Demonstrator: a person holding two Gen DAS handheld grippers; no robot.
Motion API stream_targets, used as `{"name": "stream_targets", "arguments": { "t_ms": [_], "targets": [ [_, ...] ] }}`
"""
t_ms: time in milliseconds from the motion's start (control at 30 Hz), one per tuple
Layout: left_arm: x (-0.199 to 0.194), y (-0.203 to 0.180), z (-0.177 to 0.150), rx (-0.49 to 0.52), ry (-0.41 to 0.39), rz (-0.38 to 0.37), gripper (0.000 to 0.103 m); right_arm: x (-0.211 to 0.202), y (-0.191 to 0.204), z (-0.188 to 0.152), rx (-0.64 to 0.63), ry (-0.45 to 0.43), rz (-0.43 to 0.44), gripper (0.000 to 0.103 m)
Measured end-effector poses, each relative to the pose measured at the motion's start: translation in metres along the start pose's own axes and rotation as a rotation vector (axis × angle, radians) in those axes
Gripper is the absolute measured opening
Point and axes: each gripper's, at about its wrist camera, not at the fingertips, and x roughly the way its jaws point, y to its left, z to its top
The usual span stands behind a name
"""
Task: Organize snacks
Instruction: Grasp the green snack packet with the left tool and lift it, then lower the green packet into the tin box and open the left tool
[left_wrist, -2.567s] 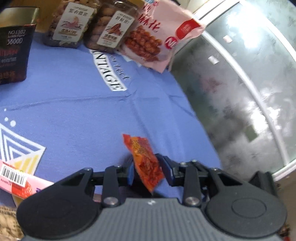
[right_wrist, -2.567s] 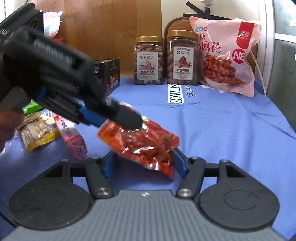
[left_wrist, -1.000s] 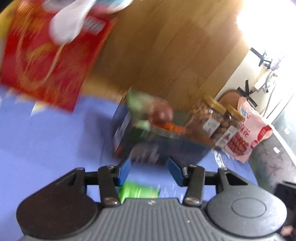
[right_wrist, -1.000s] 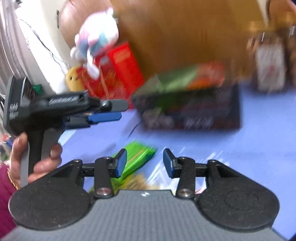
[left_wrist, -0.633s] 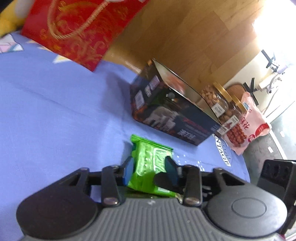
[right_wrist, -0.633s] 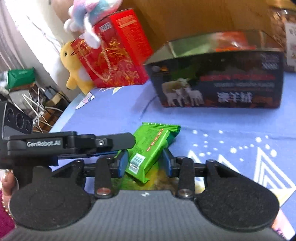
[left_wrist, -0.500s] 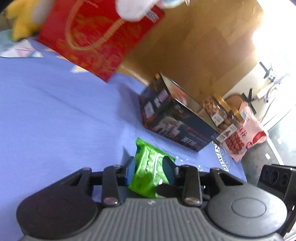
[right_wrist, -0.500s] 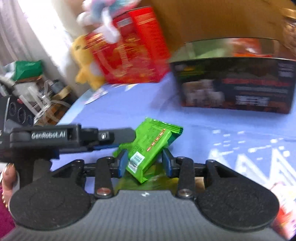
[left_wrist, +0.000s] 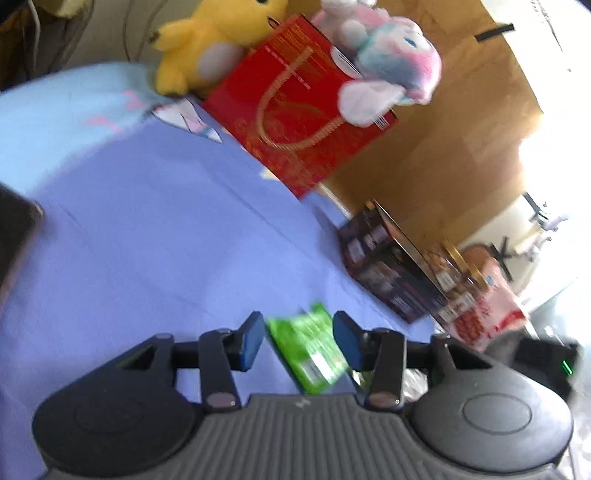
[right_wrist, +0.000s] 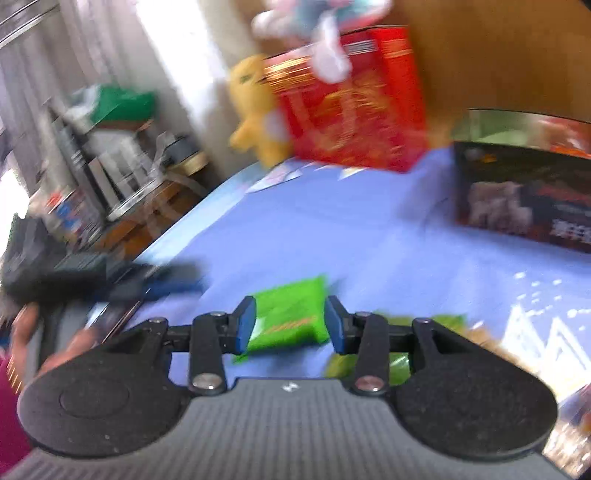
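**Q:** What carries the scene?

**A:** A desk (left_wrist: 147, 229) under a blue cloth. At its far edge stands a red gift box (left_wrist: 295, 122), with a yellow plush toy (left_wrist: 207, 48) beside it and a pink plush toy (left_wrist: 388, 62) on top. Further right along the same edge sits a dark printed box (left_wrist: 388, 273), smaller than the red one.

**Q:** And the left gripper (left_wrist: 299, 332)?

**A:** Its fingers (left_wrist: 251, 339) are opening. The green packet (left_wrist: 310, 347) lies between them, low over the cloth near the front of the desk and well apart from the boxes. There is a clear gap at the left pad. The packet's edge meets or overlaps the right pad.

**Q:** Which way does the packet point?

**A:** In the left wrist view, its long axis runs roughly along the fingers, away from the camera. The crimped far end leans slightly left and the near end slightly right.

**Q:** The right gripper (right_wrist: 290, 319)?

**A:** It is partly spread. A green packet fills the gap from pad to pad, long axis again running away from the camera. The motion blur is heavy, so I cannot tell whether the pads press on it.
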Motion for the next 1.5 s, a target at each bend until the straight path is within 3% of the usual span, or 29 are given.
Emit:
{"name": "stream_targets", "arguments": {
  "t_ms": [100,200,500,667,800,1000,1233,1400,1500],
  "targets": [
    [0.007,-0.009,-0.009,0.013,0.024,-0.025,0.051,0.02,-0.007,0.001,0.02,0.045,-0.001,0.044],
    [0.021,-0.01,-0.017,-0.01,0.054,0.003,0.052,0.035,-0.006,-0.005,0.04,0.093,0.03,0.042],
    [0.031,0.0,-0.027,-0.05,0.069,0.002,0.031,0.005,0.03,-0.035,-0.143,0.112,0.092,0.042],
    [0.036,-0.016,-0.031,0.02,0.094,0.02,0.033,-0.008,0.041,-0.053,-0.236,0.062,0.036,0.042],
    [0.041,-0.033,-0.036,0.064,0.113,0.011,0.033,-0.022,0.035,-0.059,-0.214,0.025,0.009,0.041],
    [0.05,-0.078,-0.03,0.167,0.1,-0.039,0.033,-0.053,0.031,-0.055,-0.202,-0.102,-0.058,0.041],
    [0.093,-0.144,-0.005,0.301,0.088,-0.089,0.033,-0.083,-0.001,-0.029,-0.178,-0.24,-0.169,0.04],
    [0.138,-0.179,0.037,0.361,0.043,-0.102,0.034,-0.079,-0.037,0.024,-0.15,-0.3,-0.226,0.04],
    [0.172,-0.189,0.062,0.39,0.028,-0.062,0.034,-0.062,-0.062,0.056,-0.092,-0.3,-0.248,0.04]
  ]
}}
